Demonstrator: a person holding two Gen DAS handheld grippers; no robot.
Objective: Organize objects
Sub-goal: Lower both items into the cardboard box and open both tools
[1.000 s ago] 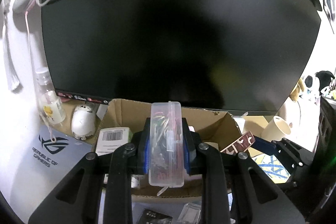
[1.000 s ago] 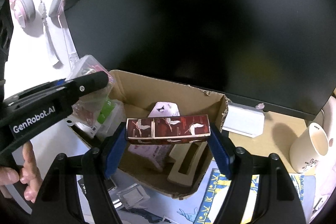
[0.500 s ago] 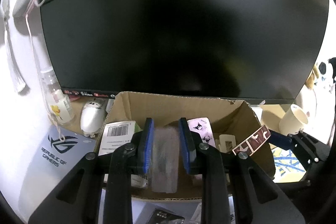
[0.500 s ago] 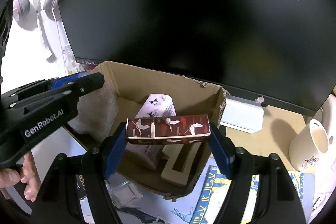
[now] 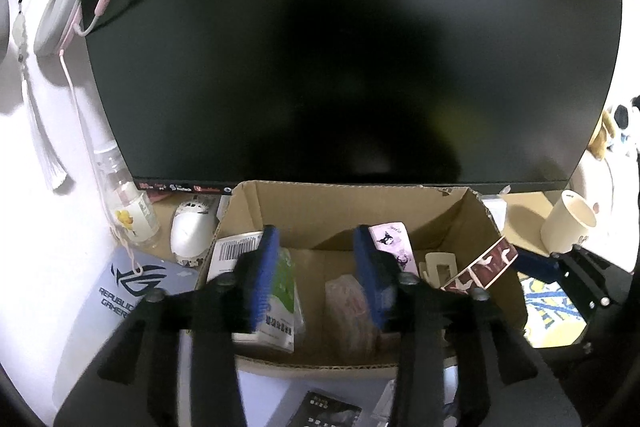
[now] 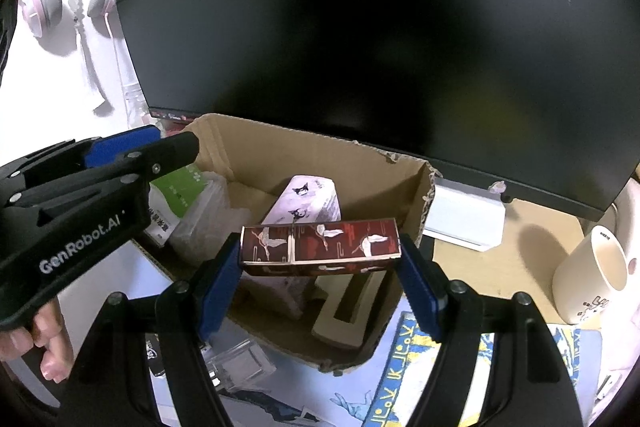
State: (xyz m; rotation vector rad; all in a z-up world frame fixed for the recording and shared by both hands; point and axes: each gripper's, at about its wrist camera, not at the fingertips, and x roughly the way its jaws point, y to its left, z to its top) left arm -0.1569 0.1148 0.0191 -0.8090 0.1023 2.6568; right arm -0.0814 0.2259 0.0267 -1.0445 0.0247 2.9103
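Observation:
An open cardboard box (image 5: 476, 223) (image 6: 288, 155) stands on the desk below a black monitor. My left gripper (image 5: 316, 279) is open above the box, with nothing between its jaws. The clear plastic case (image 5: 350, 311) (image 6: 204, 215) lies inside the box under it. My right gripper (image 6: 320, 279) is shut on a dark red box with white cranes (image 6: 320, 245) (image 5: 480, 265), held level over the box's right part. In the box are also a green and white packet (image 5: 284, 291), a pink cartoon box (image 5: 390, 239) (image 6: 308, 203) and a beige frame (image 6: 344, 311).
The black monitor (image 5: 340, 47) rises right behind the box. A white mouse (image 5: 188, 231) and a clear bottle (image 5: 128, 203) stand at the left. A cream mug (image 6: 592, 275) (image 5: 568, 227) stands at the right. Small clear cases (image 6: 236, 363) lie in front of the box.
My left gripper opened and let go of the clear plastic case, which dropped into the box. My right gripper kept its hold on the red box and stayed over the box.

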